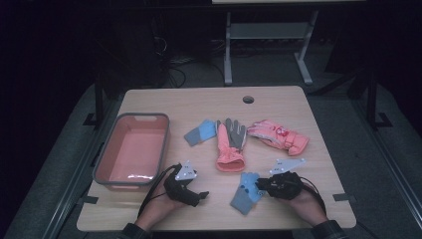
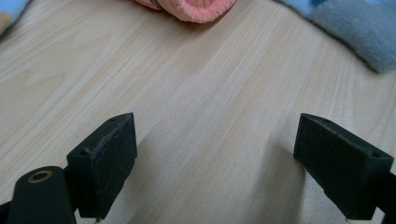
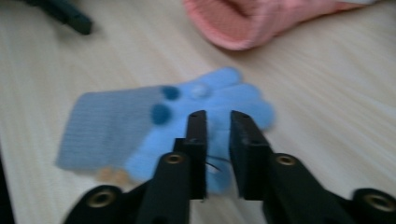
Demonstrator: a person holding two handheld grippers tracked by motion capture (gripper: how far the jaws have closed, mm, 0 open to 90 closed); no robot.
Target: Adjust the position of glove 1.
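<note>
The pale wood-grain table [image 1: 209, 107] carries a salmon plastic bin [image 1: 132, 149] at its left in the high view. The left gripper view brings out the ribbed pink cuff [image 2: 196, 7] of a glove. The small blue knit glove [image 3: 140, 126], soft and dotted, lies flat on the table just under the right gripper [image 3: 218, 122], jaws slightly parted above it. The left gripper [image 2: 217, 163] stands wide apart over bare wood

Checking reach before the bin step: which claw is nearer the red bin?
Left. The left claw sits just off the red bin's near right corner. The right claw is farther right, at the blue glove.
</note>
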